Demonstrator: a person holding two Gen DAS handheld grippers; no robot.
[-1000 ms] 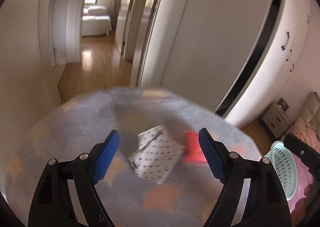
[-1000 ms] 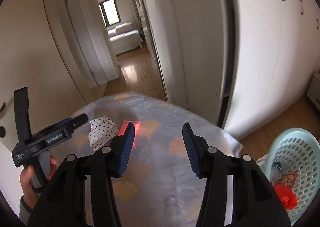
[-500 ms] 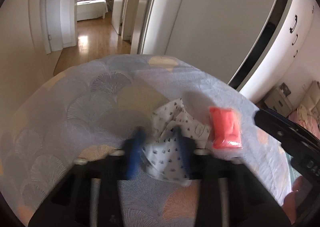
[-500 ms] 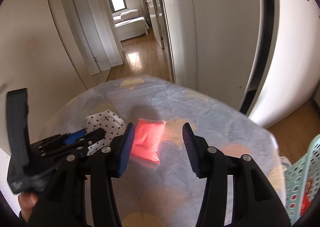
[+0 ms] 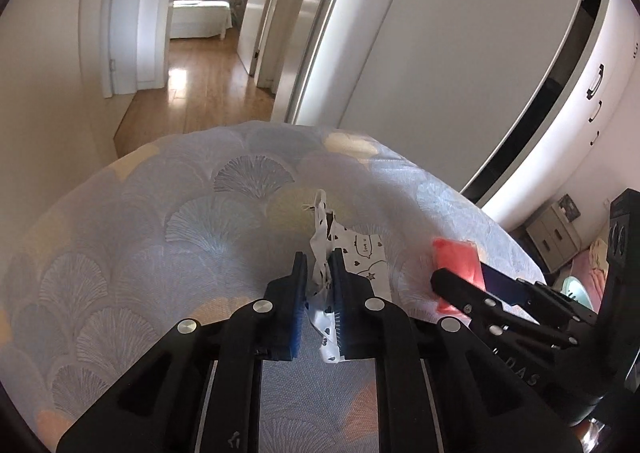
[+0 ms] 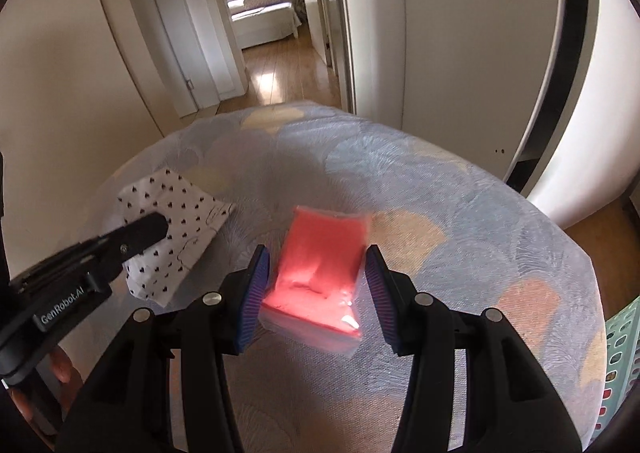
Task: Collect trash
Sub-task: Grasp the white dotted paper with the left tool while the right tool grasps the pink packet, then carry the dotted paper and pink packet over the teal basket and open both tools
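Left wrist view, left gripper (image 5: 319, 277): fingers clenched on the white heart-print wrapper (image 5: 325, 249), which is crumpled upright between the blue pads, on the patterned bedcover (image 5: 160, 237).
Left wrist view, wrapper: thin paper or film, creased, one corner sticking up beyond the fingers, a flat printed flap lying on the bedcover beside the right-hand pad.
Left wrist view, red packet (image 5: 458, 267): lying flat on the bedcover to the right of the wrapper, partly behind the right gripper's arm.
Right wrist view, right gripper (image 6: 317, 289): fingers spread wide on either side of the red packet (image 6: 320, 273), not yet pressing it; whether the pads touch its edges cannot be told.
Right wrist view, packet: a soft, clear-wrapped red pack, glossy, slightly bulged, flat on the bedcover (image 6: 460, 213).
Right wrist view, wrapper (image 6: 176, 229): left of the packet, with the left gripper's finger over it.
Right wrist view, basket (image 6: 622, 365): pale green, at the bedcover's right edge, only partly seen.
Progress: judged midway; one piece gripped, the second bracketed but ungrasped, both still to be carried to the basket.
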